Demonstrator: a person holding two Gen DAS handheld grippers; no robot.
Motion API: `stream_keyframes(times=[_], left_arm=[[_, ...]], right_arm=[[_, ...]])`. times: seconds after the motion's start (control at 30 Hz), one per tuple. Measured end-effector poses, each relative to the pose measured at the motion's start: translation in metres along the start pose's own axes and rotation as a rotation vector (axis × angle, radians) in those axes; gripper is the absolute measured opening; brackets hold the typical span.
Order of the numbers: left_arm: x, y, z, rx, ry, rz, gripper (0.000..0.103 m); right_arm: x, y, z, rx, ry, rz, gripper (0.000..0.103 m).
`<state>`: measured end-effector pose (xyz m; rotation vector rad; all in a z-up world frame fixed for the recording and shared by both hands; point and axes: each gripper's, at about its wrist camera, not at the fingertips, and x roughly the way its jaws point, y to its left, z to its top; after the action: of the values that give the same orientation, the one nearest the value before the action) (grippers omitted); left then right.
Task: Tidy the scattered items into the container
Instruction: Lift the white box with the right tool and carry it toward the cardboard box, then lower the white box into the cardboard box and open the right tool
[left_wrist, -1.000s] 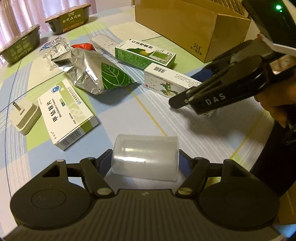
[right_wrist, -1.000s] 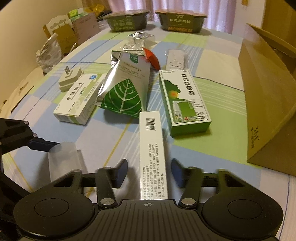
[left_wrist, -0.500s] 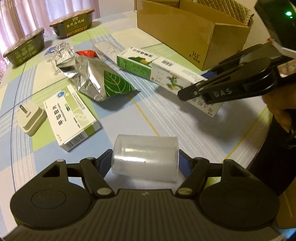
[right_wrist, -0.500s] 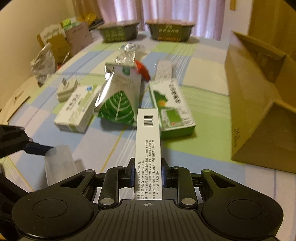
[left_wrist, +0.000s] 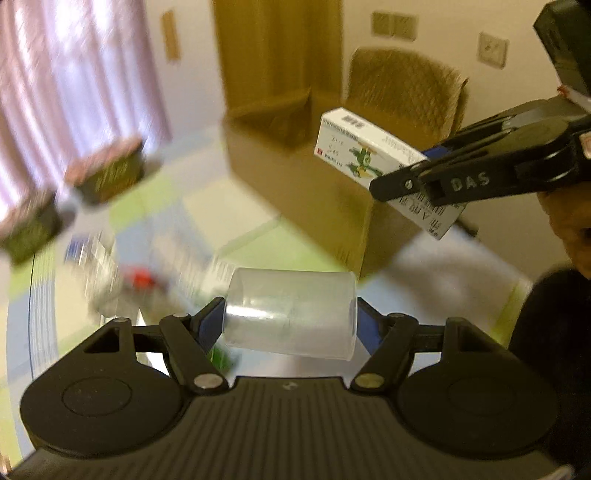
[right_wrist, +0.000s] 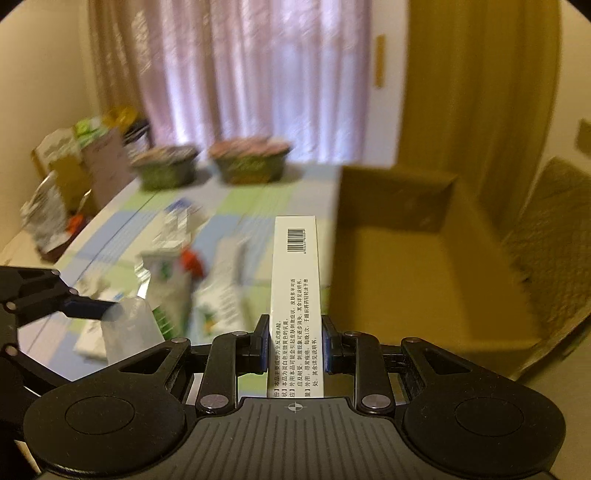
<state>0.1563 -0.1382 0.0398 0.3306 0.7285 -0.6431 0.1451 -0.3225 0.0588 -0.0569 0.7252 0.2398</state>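
Observation:
My left gripper (left_wrist: 290, 319) is shut on a clear plastic cup (left_wrist: 290, 312) held sideways above the table. My right gripper (right_wrist: 294, 341) is shut on a long white medicine box (right_wrist: 294, 295) with a barcode, lifted off the table. In the left wrist view that white box (left_wrist: 369, 155) hangs in front of the open cardboard box (left_wrist: 310, 177), with the right gripper (left_wrist: 402, 184) clamped on it. The cardboard box (right_wrist: 417, 266) opens just right of the held medicine box. In the right wrist view the cup (right_wrist: 129, 328) and left gripper fingers (right_wrist: 86, 308) show at lower left.
Blurred items lie on the checked tablecloth (right_wrist: 236, 206): a foil pouch (right_wrist: 166, 280), a green-and-white box (right_wrist: 218, 295) and a red packet (right_wrist: 192, 258). Two dark food trays (right_wrist: 210, 166) stand at the far edge by the curtain. A person's hand (left_wrist: 569, 229) holds the right gripper.
Both grippers have risen and swung toward the cardboard box. The right gripper closed on the white medicine box and lifted it off the table. The cup stays clamped in the left gripper.

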Motion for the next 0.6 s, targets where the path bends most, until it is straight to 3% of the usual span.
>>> stream_keyframes(times=[0.27, 0.43, 0.6], left_arm=[[0.046, -0.044, 0.093, 0.098, -0.112, -0.055, 0.069], [0.079, -0.049, 0.122, 0.105, -0.125, -0.068, 0.069], [0.101, -0.053, 0.131, 0.123, -0.121, -0.071, 0.069]], right_arm=[[0.003, -0.092, 0.031, 0.062, 0.014, -0.101, 0.028], [0.017, -0.124, 0.033, 0.101, 0.047, -0.117, 0.029], [0.029, -0.139, 0.031, 0.113, 0.066, -0.122, 0.029]])
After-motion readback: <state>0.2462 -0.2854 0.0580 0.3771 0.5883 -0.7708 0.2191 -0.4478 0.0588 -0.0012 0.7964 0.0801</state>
